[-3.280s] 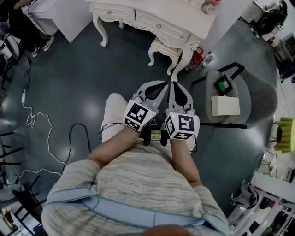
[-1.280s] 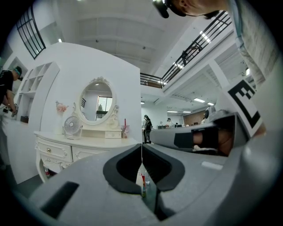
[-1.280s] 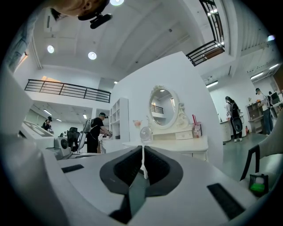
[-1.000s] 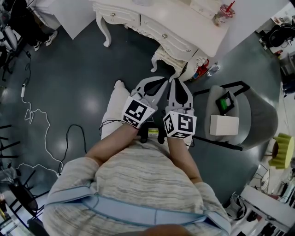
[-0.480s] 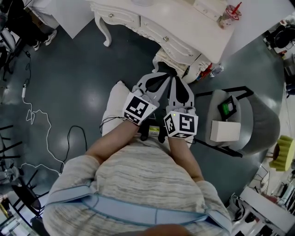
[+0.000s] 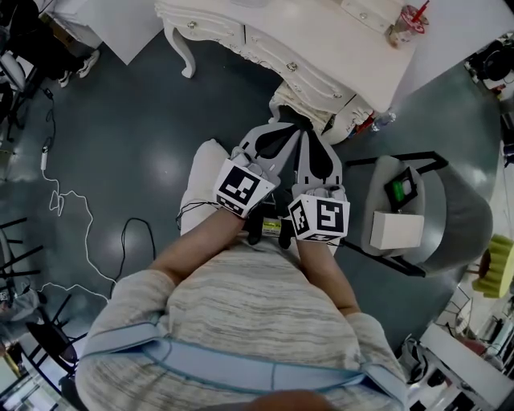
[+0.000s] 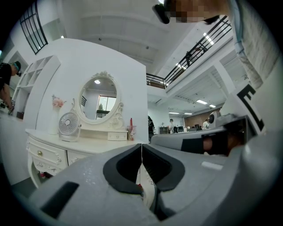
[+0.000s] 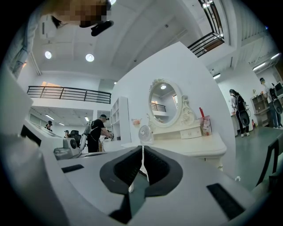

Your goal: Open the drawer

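The white dressing table (image 6: 337, 60) stands at the top of the head view, with knobbed drawers (image 6: 291, 67) along its front. My left gripper (image 6: 286, 130) and right gripper (image 6: 308, 136) are held side by side in front of the person's body. Both point level toward the table, short of its front edge and over a white stool (image 6: 299, 104). In the left gripper view the left gripper (image 7: 141, 146) is shut on nothing, and a drawer knob (image 7: 39, 153) shows far left. The right gripper (image 8: 142, 151) is also shut and empty, with the table (image 8: 194, 145) beyond it.
On the table stand an oval mirror (image 7: 98, 99), a small fan (image 7: 68, 124) and a cup with a straw (image 6: 406, 19). To the right, a grey chair (image 6: 450, 217) holds a white box (image 6: 397, 229). A cable (image 6: 68, 205) trails across the dark floor at left. People stand in the background.
The person has stepped toward the dressing table, so it sits lower and closer in the head view. Both grippers moved forward with them, still shut and side by side.
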Tool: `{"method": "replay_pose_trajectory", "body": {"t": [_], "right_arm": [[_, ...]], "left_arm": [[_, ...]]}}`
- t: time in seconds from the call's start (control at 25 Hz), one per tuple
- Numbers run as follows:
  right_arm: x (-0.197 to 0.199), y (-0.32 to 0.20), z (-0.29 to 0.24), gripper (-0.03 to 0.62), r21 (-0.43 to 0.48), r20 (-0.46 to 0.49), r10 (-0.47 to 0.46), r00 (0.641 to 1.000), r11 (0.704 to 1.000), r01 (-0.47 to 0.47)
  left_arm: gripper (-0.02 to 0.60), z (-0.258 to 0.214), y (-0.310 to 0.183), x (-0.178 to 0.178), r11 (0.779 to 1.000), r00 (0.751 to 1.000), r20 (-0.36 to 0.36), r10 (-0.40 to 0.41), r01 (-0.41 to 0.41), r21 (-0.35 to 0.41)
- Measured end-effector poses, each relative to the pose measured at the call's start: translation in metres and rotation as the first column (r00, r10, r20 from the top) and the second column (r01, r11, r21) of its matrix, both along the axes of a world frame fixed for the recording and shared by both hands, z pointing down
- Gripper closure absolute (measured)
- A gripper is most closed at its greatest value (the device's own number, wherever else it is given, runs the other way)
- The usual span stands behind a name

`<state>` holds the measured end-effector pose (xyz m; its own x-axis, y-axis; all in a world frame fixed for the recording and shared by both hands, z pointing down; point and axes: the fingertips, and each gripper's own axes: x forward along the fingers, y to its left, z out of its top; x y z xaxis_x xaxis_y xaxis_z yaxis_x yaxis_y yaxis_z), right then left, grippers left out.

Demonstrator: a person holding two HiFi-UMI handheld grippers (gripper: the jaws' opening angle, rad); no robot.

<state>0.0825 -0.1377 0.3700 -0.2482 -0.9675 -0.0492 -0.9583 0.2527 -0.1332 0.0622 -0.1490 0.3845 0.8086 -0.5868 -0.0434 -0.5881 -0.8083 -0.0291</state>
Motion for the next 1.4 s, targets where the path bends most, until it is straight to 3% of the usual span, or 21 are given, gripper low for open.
{"method": "replay_pose_trajectory", "body": {"t": [0.6, 0.88, 1.08, 1.2, 1.4], "right_arm": [[0.006, -0.019, -0.001, 0.583, 0.006, -0.006, 0.015, 1.0, 1.0, -0.015], [0.009, -0.025, -0.003, 0.583, 0.01, 0.001, 0.012, 1.0, 1.0, -0.012], [0.013, -0.028, -0.003, 0.583, 0.009, 0.012, 0.012, 1.0, 1.0, -0.013], [0.013, -0.029, -0.002, 0.583, 0.008, 0.01, 0.009, 1.0, 1.0, -0.009], [0.01, -0.032, -0.003, 0.583, 0.011, 0.001, -0.004, 1.0, 1.0, 0.004]], "left_arm": [[0.568, 0.0, -0.024, -0.001, 1.0, 1.0, -0.008, -0.024, 0.024, -0.004], [0.566, -0.002, -0.037, -0.003, 0.994, 0.999, -0.043, -0.003, -0.002, -0.11], [0.556, -0.003, -0.072, -0.008, 0.992, 0.999, 0.023, 0.033, -0.029, -0.126], [0.475, 0.006, -0.096, -0.007, 0.993, 0.996, 0.079, 0.029, -0.02, -0.114], [0.424, 0.032, -0.126, 0.003, 0.992, 0.988, 0.151, 0.028, -0.009, -0.123]]}}
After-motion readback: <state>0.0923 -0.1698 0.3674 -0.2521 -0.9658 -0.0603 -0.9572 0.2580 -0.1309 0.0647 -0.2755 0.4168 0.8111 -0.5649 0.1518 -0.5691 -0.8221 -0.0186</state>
